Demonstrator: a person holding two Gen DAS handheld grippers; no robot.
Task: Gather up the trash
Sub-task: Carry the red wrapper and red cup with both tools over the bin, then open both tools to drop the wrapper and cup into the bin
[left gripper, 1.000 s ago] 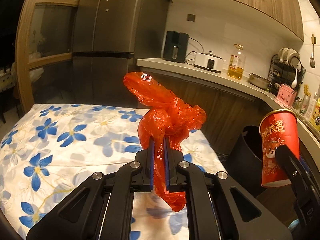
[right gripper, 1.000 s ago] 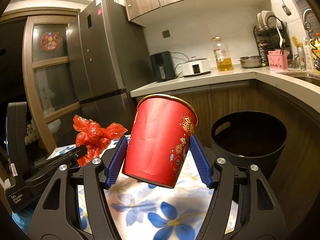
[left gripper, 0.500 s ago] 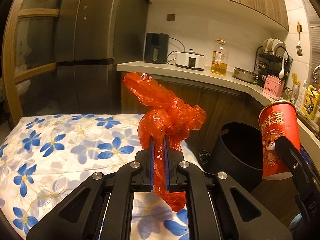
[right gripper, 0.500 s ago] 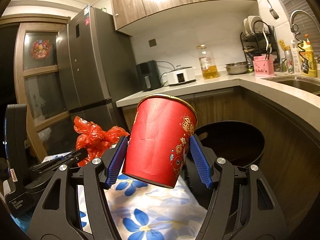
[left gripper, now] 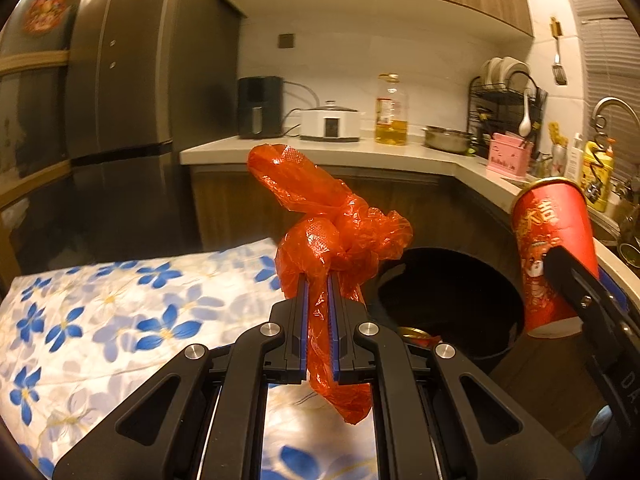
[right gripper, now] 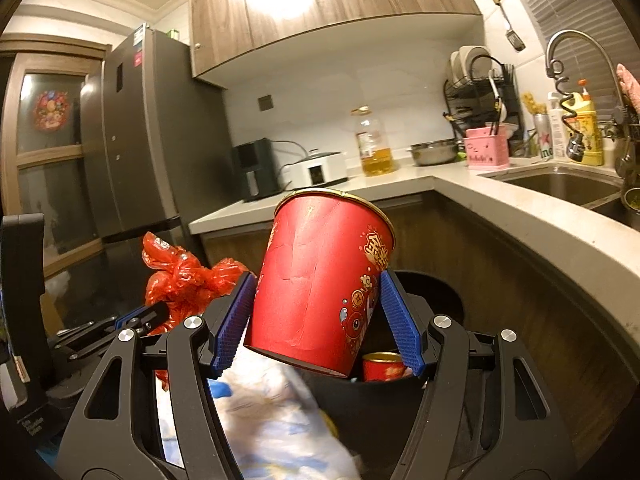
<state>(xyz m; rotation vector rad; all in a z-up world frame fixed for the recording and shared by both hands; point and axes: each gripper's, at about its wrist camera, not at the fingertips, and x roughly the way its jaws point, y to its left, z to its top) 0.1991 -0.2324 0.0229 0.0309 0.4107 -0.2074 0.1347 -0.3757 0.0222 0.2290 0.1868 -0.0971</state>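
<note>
Trash items in hand number two, and both are located relative to the round black plastic bin (left gripper: 452,300) standing on the floor against the wooden base cabinets.

Item one is a crumpled orange-red plastic bag (left gripper: 332,236). The left gripper (left gripper: 319,312) is clamped tight on it, the blue pads pinching the film with almost no gap. The bag's knotted bulk stands above the jaws and a loose tail hangs below them. It is held just left of the bin's rim, at the edge of the white tablecloth with blue flowers (left gripper: 100,320).

Item two is a tall red paper cup with a gold rim and printed gold characters (right gripper: 320,276). The right gripper (right gripper: 316,320) grips it across the body, a ribbed blue pad pressing each side. The cup is tilted, mouth up and leaning away from the camera, and is held above the near rim of the bin.

Inside the bin lies a smaller red can with a gold top (right gripper: 382,366), directly below the cup's base.

Behind the bin runs the pale stone countertop (right gripper: 500,216), which carries a bottle of yellow cooking oil (right gripper: 374,148).
</note>
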